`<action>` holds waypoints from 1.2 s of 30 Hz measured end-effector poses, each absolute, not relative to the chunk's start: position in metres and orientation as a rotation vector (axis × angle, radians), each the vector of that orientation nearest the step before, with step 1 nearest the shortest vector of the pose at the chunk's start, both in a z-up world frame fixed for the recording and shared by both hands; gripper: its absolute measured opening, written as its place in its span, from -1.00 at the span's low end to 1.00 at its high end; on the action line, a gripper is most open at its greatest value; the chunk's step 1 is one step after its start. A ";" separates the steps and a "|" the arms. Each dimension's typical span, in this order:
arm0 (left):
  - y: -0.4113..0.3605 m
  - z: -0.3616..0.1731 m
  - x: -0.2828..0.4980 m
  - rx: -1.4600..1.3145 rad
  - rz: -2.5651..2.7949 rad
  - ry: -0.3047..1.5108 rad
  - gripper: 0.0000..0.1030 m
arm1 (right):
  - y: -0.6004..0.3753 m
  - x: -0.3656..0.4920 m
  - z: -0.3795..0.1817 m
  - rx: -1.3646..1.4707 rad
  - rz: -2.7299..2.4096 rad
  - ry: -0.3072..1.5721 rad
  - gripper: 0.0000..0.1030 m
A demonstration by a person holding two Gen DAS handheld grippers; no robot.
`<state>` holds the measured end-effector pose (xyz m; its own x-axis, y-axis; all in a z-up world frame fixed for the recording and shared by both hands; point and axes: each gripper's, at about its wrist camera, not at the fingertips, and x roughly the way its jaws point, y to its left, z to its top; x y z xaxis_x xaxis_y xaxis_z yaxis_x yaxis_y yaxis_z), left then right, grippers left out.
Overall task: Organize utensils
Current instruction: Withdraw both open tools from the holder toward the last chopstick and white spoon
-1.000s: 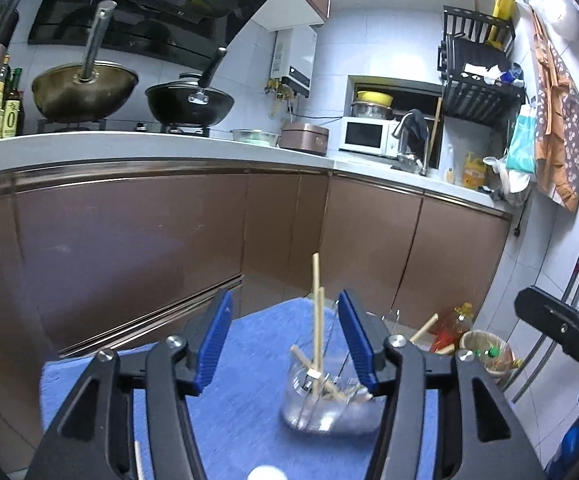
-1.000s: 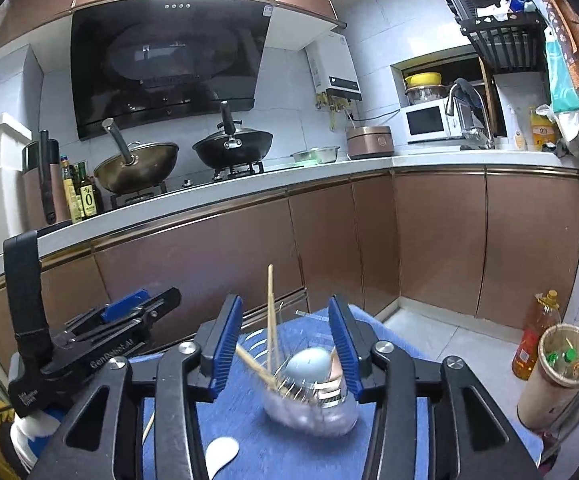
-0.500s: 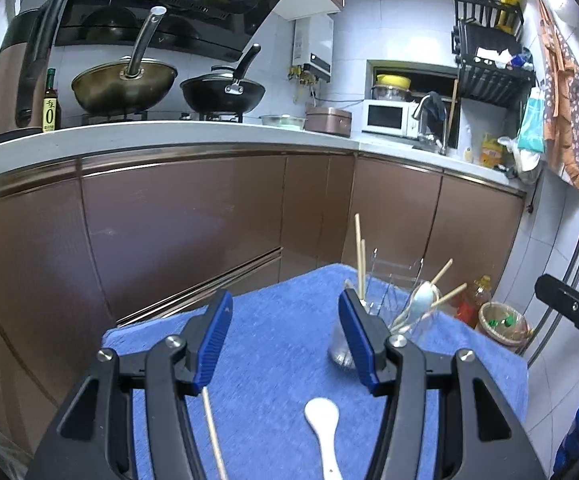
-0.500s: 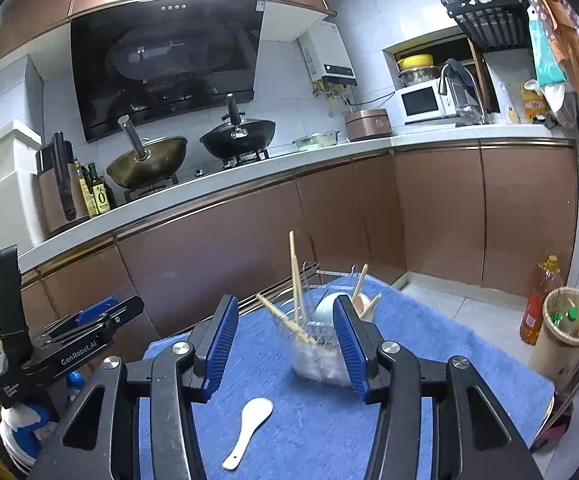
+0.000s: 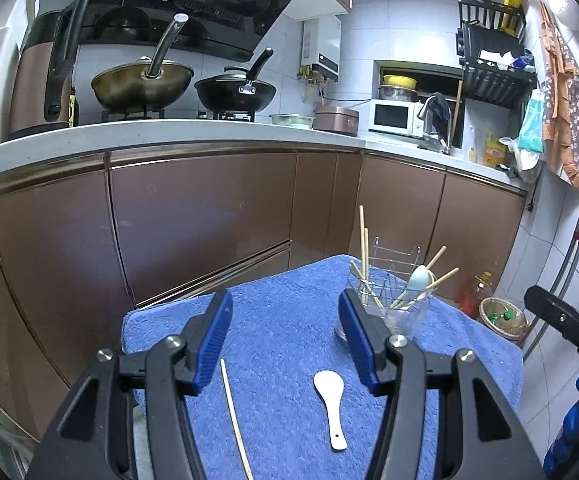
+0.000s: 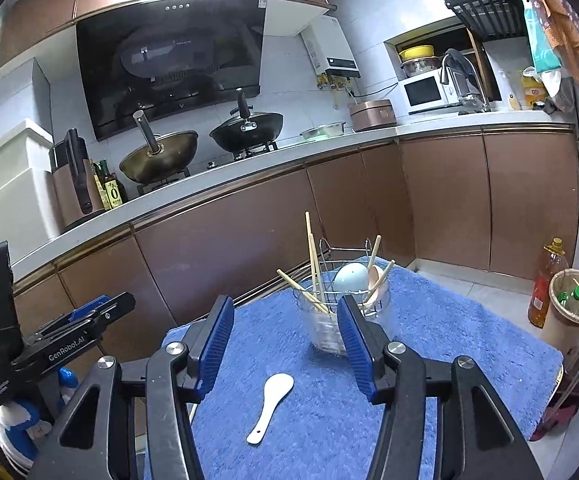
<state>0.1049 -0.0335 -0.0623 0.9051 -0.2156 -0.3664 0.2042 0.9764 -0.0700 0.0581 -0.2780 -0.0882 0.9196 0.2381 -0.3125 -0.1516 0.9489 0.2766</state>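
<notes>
Both claws have drawn back from the clear glass cup (image 5: 393, 316); left claw (image 5: 285, 340) open, right claw (image 6: 285, 340) opening, both empty. Glossy white spoon (image 5: 331, 404) lies on nubby blue towel (image 5: 281, 320).

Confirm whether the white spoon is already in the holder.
No, the white spoon lies flat on the blue towel, apart from the holder.

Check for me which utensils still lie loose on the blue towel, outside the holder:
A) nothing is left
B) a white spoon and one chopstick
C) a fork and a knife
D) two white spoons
B: a white spoon and one chopstick lie flat on the blue towel, apart from the holder with its chopsticks and spoons.
</notes>
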 end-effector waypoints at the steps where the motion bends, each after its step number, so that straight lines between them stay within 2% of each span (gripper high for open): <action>1: -0.033 -0.062 0.102 -0.027 -0.218 0.382 0.04 | -0.278 0.054 -0.089 0.249 0.199 0.349 0.00; 18: -0.022 -0.057 0.070 0.013 -0.182 0.354 0.08 | -0.286 0.029 -0.086 0.251 0.178 0.323 0.04; 36: -0.026 -0.080 0.088 0.076 -0.164 0.406 0.08 | -0.275 0.046 -0.100 0.220 0.149 0.402 0.10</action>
<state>0.0876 -0.0258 -0.0804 0.9058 -0.1431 -0.3987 0.1734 0.9840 0.0410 0.0458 -0.2748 -0.1001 0.9099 0.1867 -0.3704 -0.1002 0.9655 0.2405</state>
